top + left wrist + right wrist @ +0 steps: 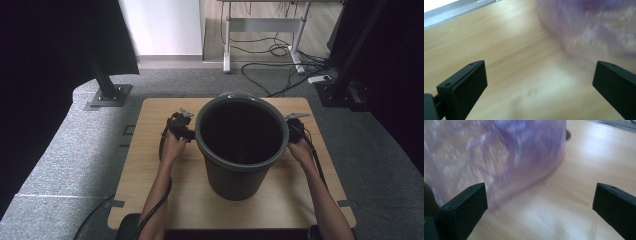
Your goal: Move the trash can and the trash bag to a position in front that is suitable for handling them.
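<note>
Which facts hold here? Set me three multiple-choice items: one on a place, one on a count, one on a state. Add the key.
1. Where does the bin stand?
A on the wooden table
B on the grey floor
C on the far desk

2. How many grippers flank the bin?
A one
B two
C three

3. How do the jaws of the left gripper stand?
A shut on the rim
B shut on nothing
C wide apart

Key: 1 A, the high view shows its base on the wood. 2 B, the left gripper and the right gripper sit one at each side. 3 C, bare table shows between them.
</note>
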